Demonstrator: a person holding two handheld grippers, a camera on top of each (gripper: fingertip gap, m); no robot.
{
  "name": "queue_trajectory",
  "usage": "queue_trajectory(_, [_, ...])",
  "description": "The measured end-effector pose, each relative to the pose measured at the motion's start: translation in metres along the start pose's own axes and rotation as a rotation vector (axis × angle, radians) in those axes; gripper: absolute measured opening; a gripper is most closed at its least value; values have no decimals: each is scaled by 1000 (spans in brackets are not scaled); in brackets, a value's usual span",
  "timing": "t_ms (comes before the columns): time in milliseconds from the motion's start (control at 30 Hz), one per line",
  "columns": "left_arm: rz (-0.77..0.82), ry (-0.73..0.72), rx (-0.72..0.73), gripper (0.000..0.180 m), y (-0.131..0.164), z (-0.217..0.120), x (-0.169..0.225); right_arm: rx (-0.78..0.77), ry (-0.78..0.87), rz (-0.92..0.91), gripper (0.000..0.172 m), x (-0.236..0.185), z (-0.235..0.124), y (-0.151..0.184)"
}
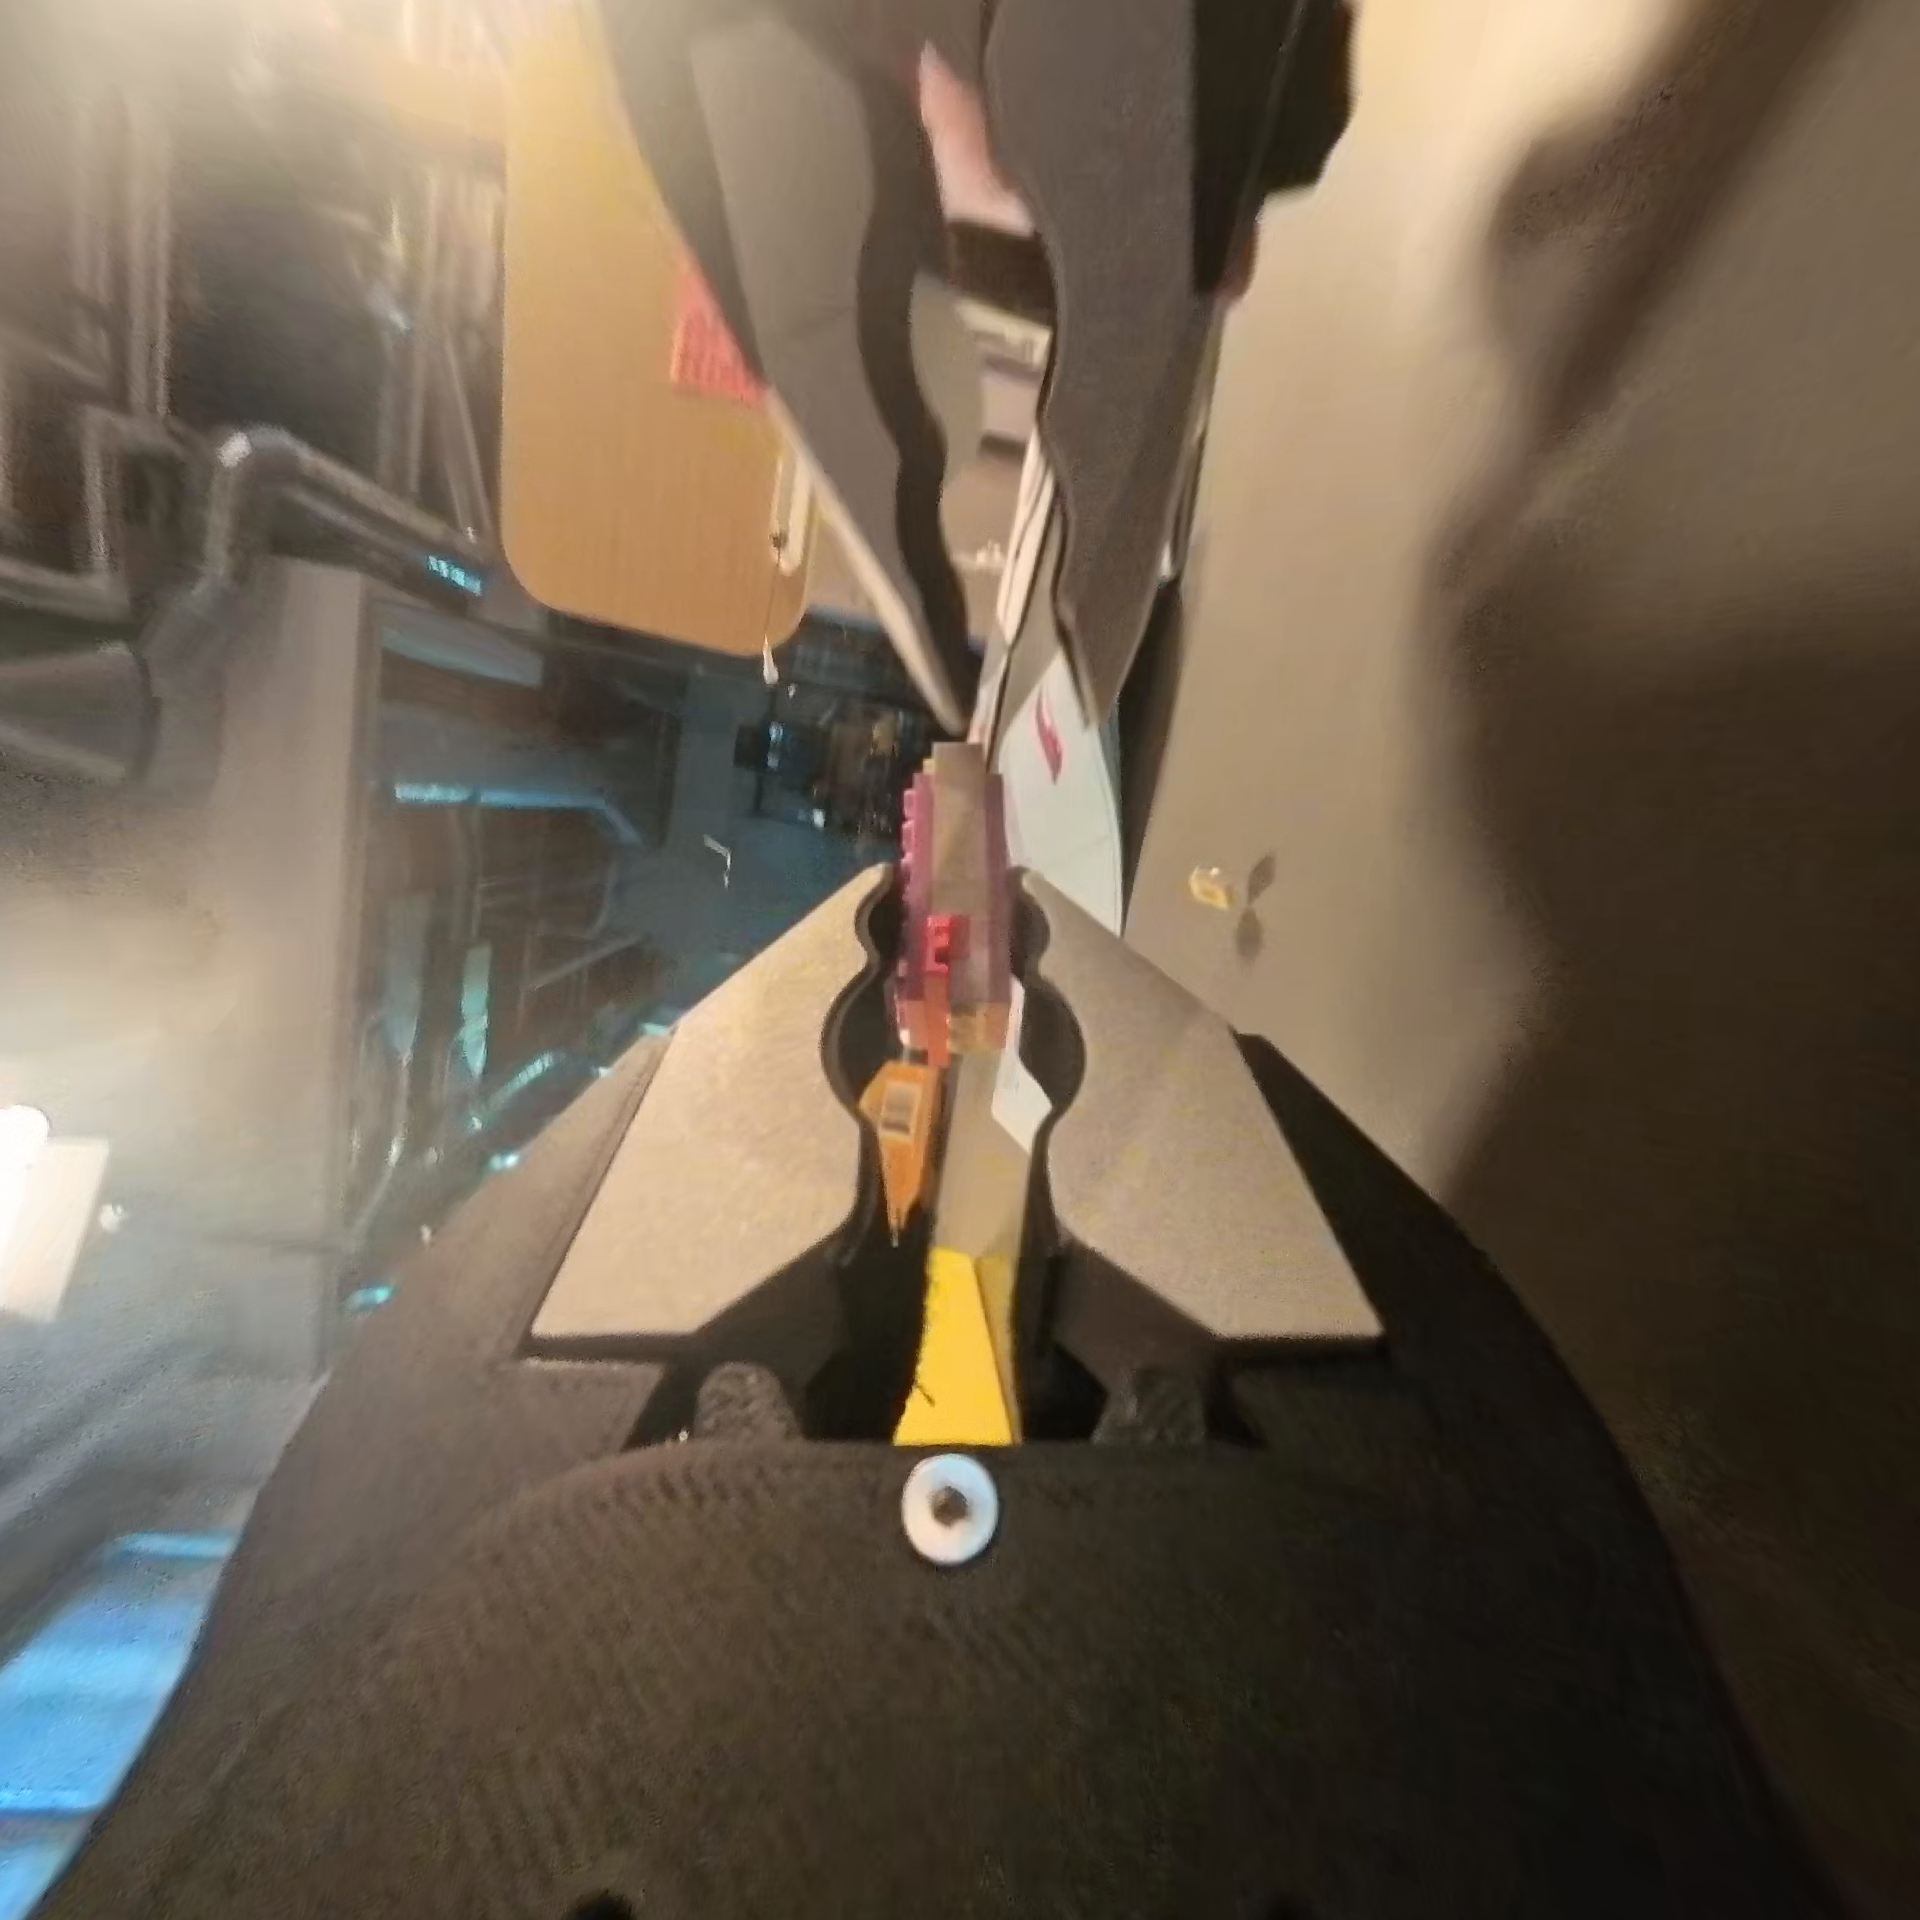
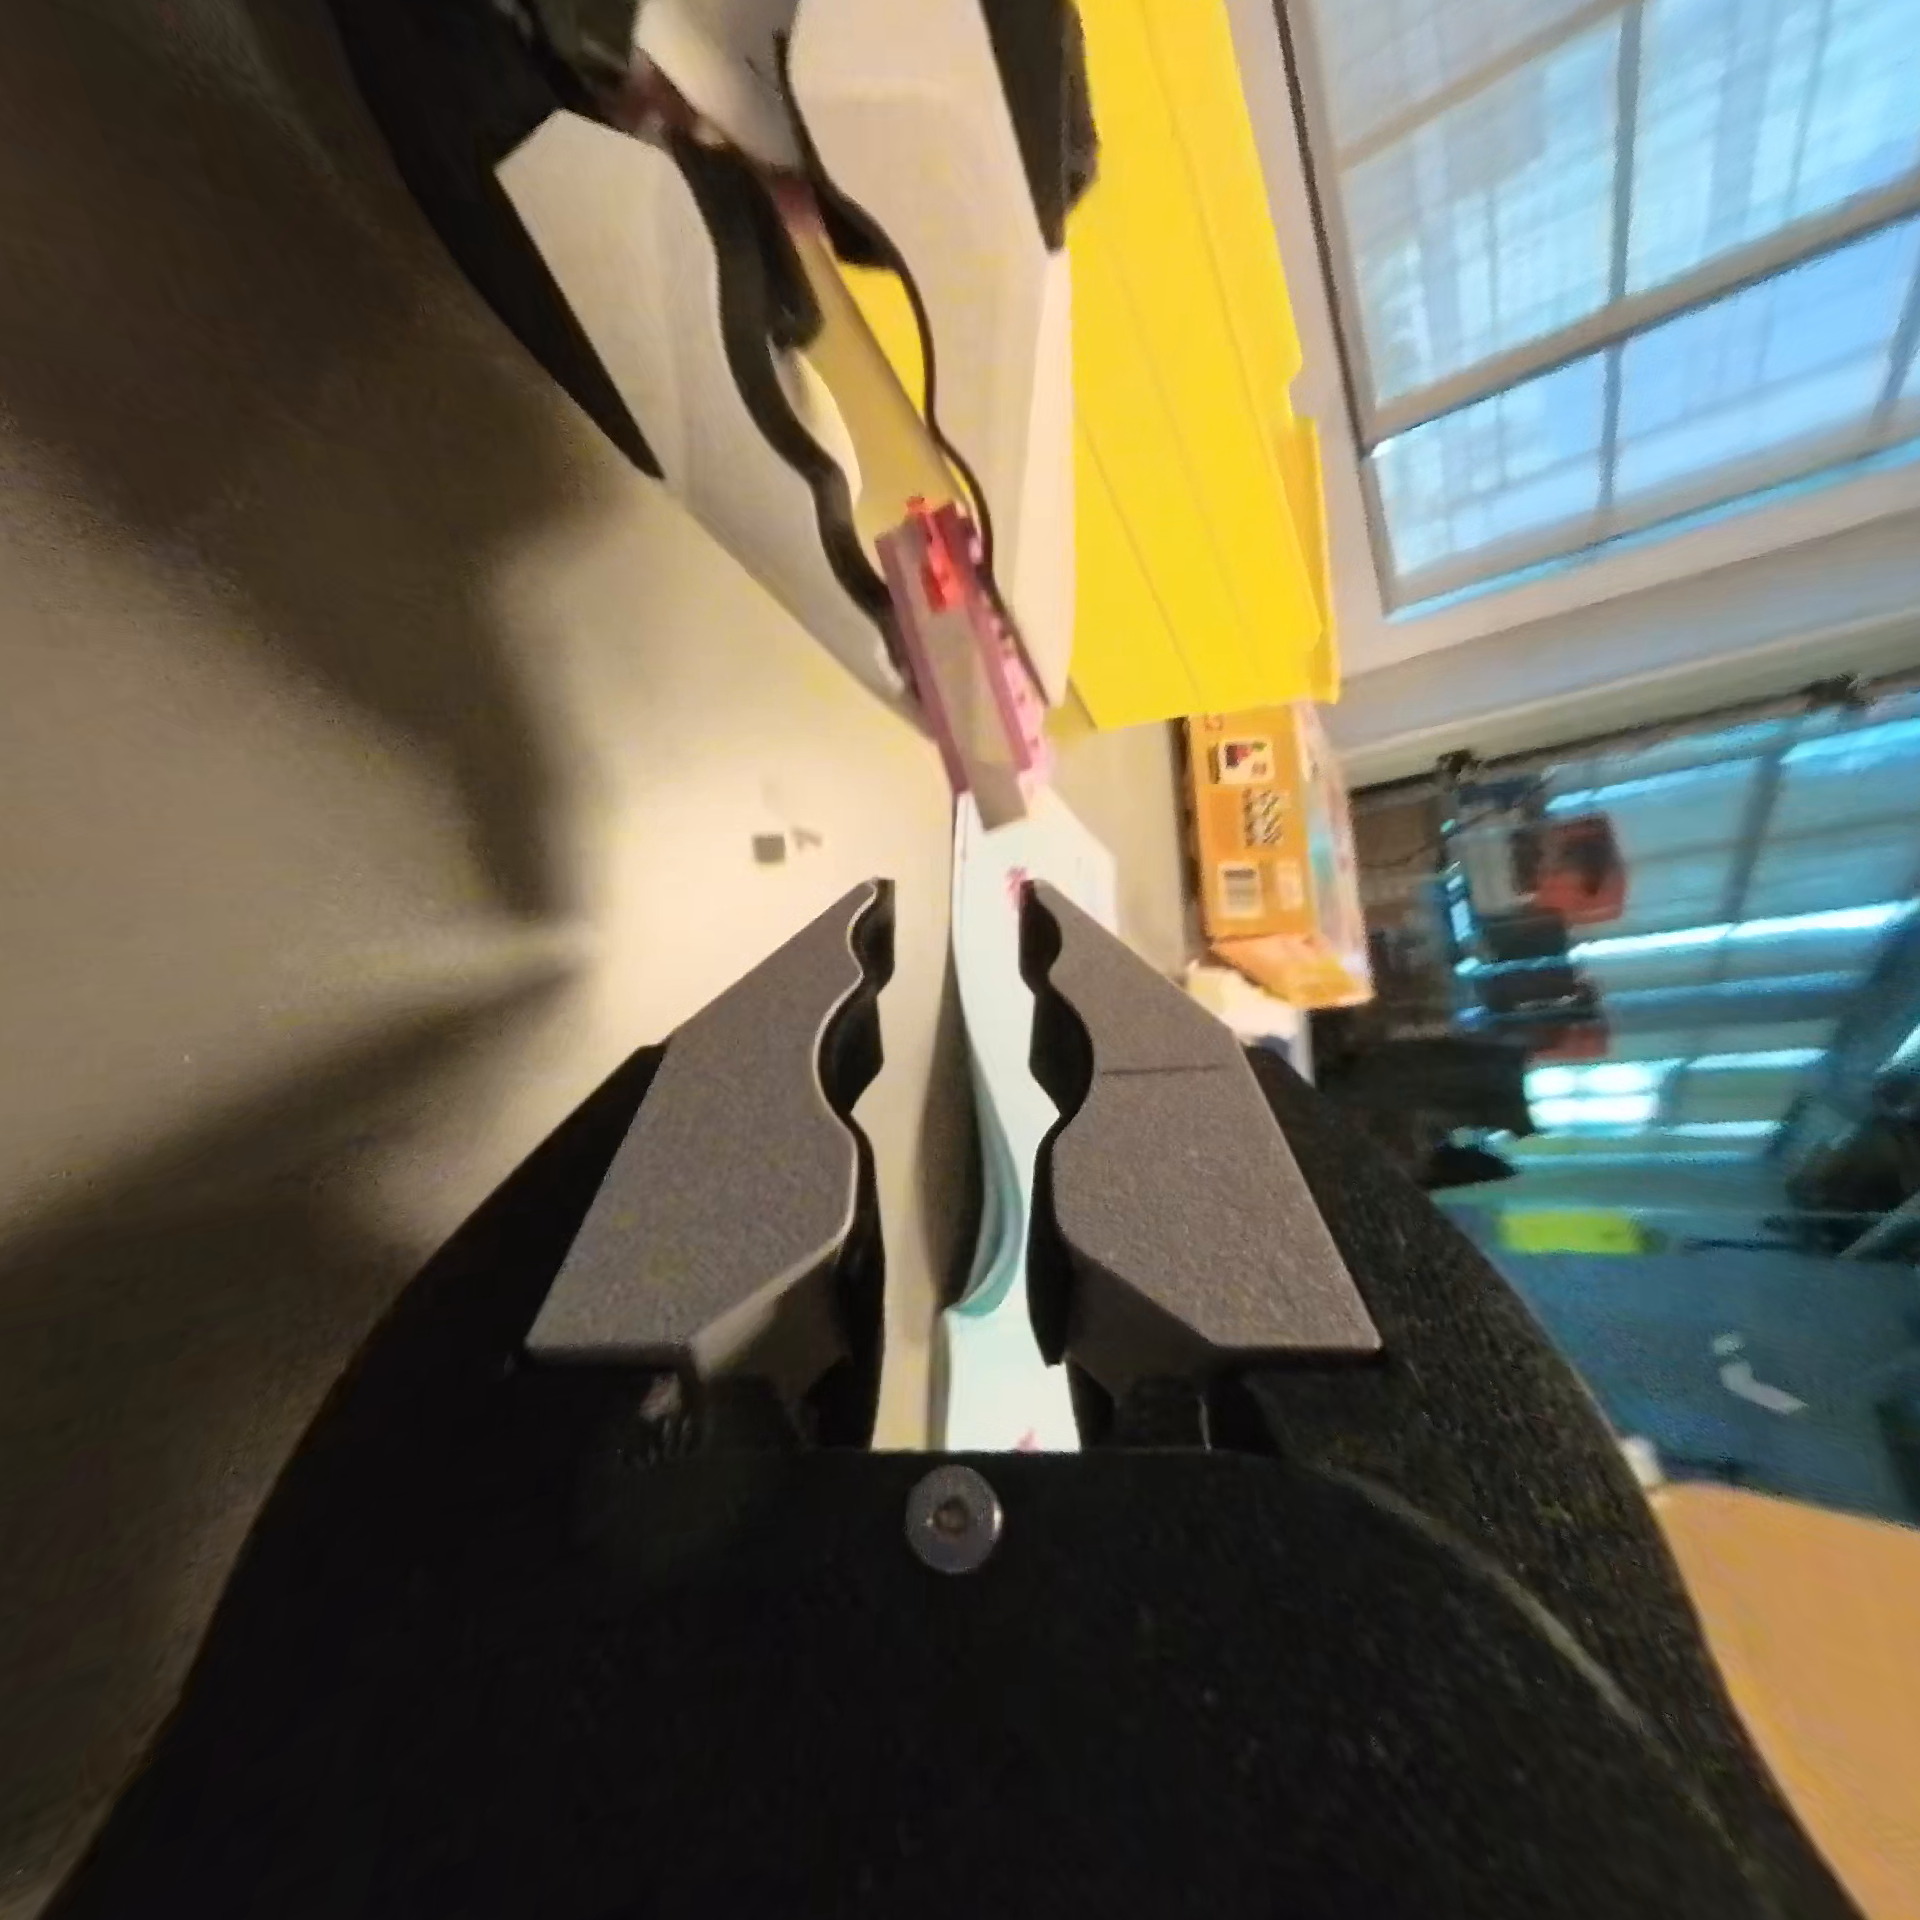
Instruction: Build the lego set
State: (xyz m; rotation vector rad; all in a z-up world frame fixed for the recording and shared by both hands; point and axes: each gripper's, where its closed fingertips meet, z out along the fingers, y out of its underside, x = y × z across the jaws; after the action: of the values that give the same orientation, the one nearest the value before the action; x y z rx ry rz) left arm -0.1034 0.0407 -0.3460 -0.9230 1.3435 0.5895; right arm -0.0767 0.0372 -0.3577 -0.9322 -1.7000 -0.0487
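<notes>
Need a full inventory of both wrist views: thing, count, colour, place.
Toy-brick assembly: 1, purple, grey, red and orange; clamped in left hand-held gripper.
Booklet: 1, white; on the pale table, between the right fingers, not pinched.
Loose small piece: 1, clear yellowish; on the table.
Yellow sheet: 1; table's far side.
Cardboard box: 1, orange-tan; beyond the booklet.
Left hand-held gripper: 1, grey fingers, black body.
Right hand-held gripper: 1, same; open.

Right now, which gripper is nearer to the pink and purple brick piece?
Left. The left gripper has the pink and purple brick piece clamped between its fingertips. The right gripper stands apart from it, jaws open, its fingertips beside a white booklet.
</notes>
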Motion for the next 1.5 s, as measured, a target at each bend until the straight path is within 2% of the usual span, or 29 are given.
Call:
queue_trajectory(67, [-44, -22, -64, 19, 13, 3, -6, -5, -90, 210, 21, -7, 1, 11])
queue_trajectory(167, [-100, -50, -112, 19, 24, 4, -14, 22, -335, 622, 25, -29, 7, 12])
queue_trajectory(233, [-115, -52, -119, 19, 26, 5, -15, 1, -428, 767, 28, -38, 13, 12])
queue_trajectory(467, [-101, -33, -122, 19, 26, 7, -11, -46, -470, 789, 18, -43, 32, 4])
queue_trajectory(700, [-107, -19, -117, 19, 26, 8, -9, -79, -438, 786, 6, -43, 37, 1])
queue_trajectory(900, [-109, -6, -113, 19, 26, 8, -7, -104, -331, 611, 6, -28, 25, 17])
queue_trajectory(1033, [-107, 7, -105, 19, 24, 8, -5, -39, -402, 690, 8, -28, 6, 24])
queue_trajectory(1233, [-96, 27, -93, 19, 21, 8, -1, -103, -474, 790, 25, -33, -15, 45])
queue_trajectory(1367, [-91, 36, -91, 19, 21, 8, 1, -81, -509, 789, 23, -37, -14, 31])
queue_trajectory(1500, [-88, 43, -90, 18, 21, 8, 3, -107, -522, 798, 13, -42, -6, 29])
